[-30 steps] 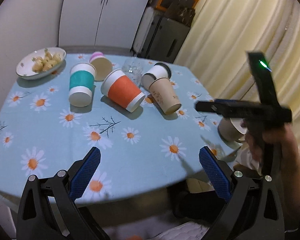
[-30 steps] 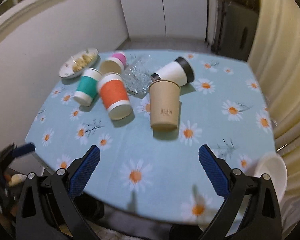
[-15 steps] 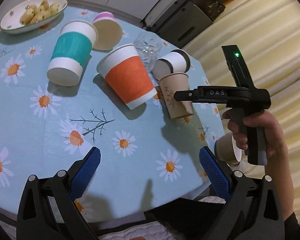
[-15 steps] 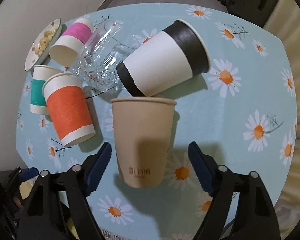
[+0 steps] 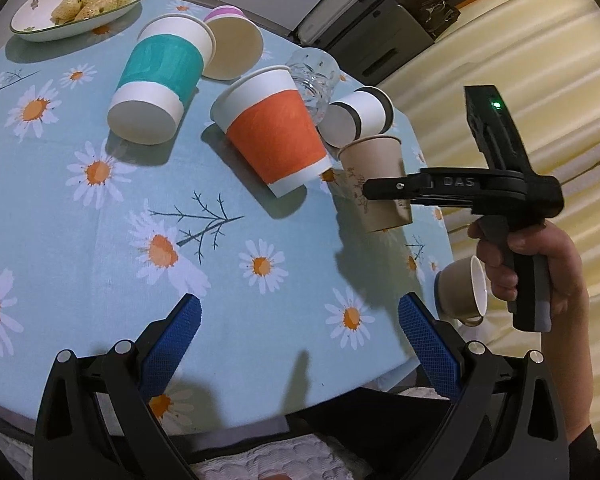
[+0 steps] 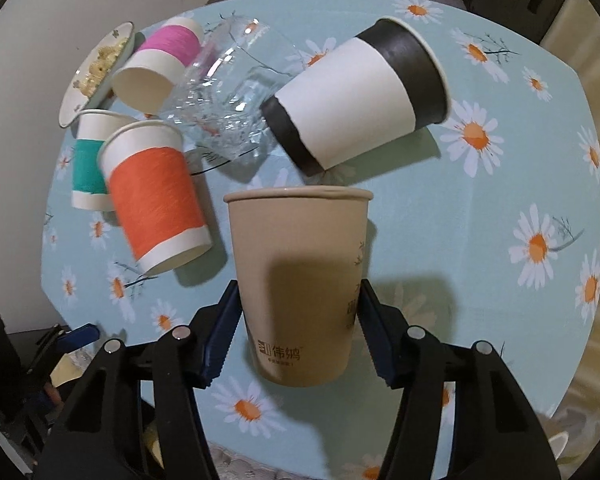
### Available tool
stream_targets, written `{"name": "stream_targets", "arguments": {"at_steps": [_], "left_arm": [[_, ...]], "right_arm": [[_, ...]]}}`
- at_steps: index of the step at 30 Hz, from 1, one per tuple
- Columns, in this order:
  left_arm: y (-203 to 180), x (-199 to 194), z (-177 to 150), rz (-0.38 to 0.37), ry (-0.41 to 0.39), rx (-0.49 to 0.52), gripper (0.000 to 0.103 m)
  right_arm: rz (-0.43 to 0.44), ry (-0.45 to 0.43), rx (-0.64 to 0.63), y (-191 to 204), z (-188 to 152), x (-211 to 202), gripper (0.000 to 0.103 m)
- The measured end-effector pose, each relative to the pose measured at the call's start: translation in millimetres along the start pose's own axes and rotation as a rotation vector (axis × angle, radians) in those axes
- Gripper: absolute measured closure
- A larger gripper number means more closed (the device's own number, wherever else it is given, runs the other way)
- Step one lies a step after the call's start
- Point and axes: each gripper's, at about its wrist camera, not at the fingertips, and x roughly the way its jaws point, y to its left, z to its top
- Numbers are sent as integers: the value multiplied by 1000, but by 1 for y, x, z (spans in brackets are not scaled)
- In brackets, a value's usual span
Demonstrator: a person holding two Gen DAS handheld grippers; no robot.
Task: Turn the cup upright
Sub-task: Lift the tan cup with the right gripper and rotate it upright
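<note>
Closed in since a moment ago: right gripper [image 6: 296, 332] now clenched on the lower body of the tan paper cup [image 6: 300, 280] lying on the table [image 6: 480, 208]. Left gripper [image 5: 300, 328] spread wide, nothing between. Just beyond: black-banded cup [image 6: 360, 96], glass [image 6: 228, 100], orange cup [image 6: 156, 196]. Farther: teal cup [image 6: 86, 168], pink cup [image 6: 160, 64], plate [image 6: 96, 76].

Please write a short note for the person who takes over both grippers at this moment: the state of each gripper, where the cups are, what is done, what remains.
Right gripper: jaws closed around the lower body of the plain brown cup, which lies on its side.
Left gripper: open, holding nothing, above the near table edge.
Orange cup, teal cup, pink cup, black-and-white cup and glass: all on their sides.
Done: grasp made. Left: stand the brown cup upright, release.
</note>
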Motion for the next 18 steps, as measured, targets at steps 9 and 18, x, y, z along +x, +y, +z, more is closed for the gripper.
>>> {"name": "stream_targets", "arguments": {"at_steps": [9, 18], "left_arm": [[8, -27, -24, -8, -31, -42, 7], [23, -51, -53, 8, -32, -76, 7]], "right_arm": [[219, -25, 119, 33, -56, -15, 45], [240, -3, 182, 59, -101, 17, 45]]}}
